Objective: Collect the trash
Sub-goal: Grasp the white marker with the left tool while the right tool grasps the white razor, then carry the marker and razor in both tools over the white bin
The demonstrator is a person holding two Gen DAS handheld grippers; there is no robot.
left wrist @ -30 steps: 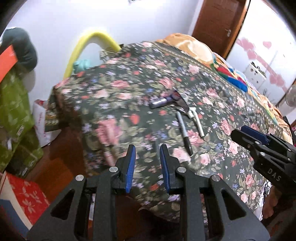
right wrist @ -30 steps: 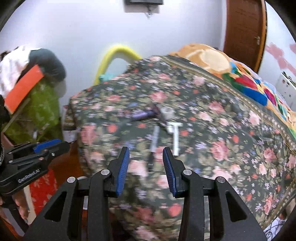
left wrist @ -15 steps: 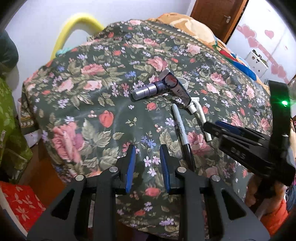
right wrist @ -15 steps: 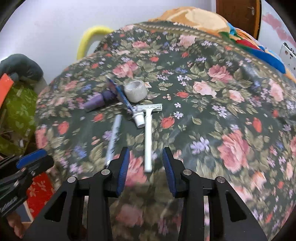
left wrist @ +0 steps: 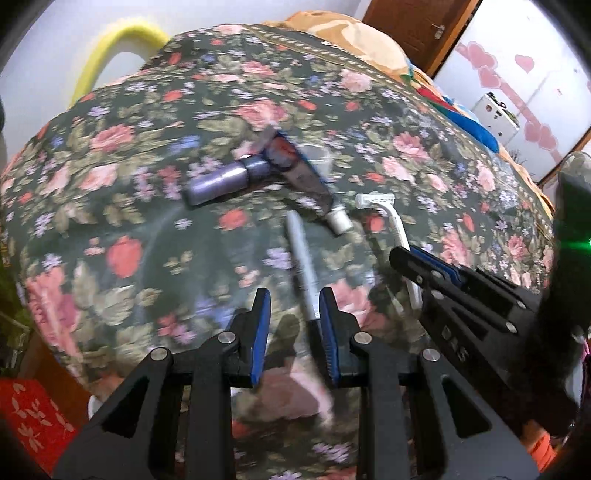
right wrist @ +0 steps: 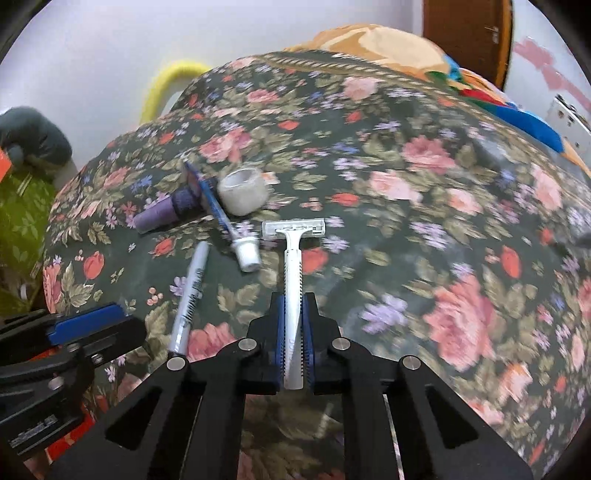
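Several items lie on the floral bedspread (right wrist: 424, 206): a white razor (right wrist: 293, 258), a silver marker pen (right wrist: 190, 295), a squeezed tube (right wrist: 225, 225) with a white cap, a purple cylinder (right wrist: 162, 214) and a roll of clear tape (right wrist: 243, 190). My right gripper (right wrist: 294, 314) is shut on the razor's handle. My left gripper (left wrist: 291, 314) is open, its jaws either side of the marker's (left wrist: 303, 266) near end. The razor (left wrist: 388, 218), tube (left wrist: 303, 177) and purple cylinder (left wrist: 225, 182) also show in the left wrist view.
The bedspread drops off at its near and left edges. A yellow curved tube (right wrist: 162, 85) stands by the white wall. Green bags (right wrist: 18, 221) sit to the left. Bright bedding (left wrist: 369, 48) and a wooden door (left wrist: 417, 22) lie at the far end.
Both grippers moved forward and down to the items. The right gripper closed on the razor's handle. The left gripper came over the marker's near end, still open.
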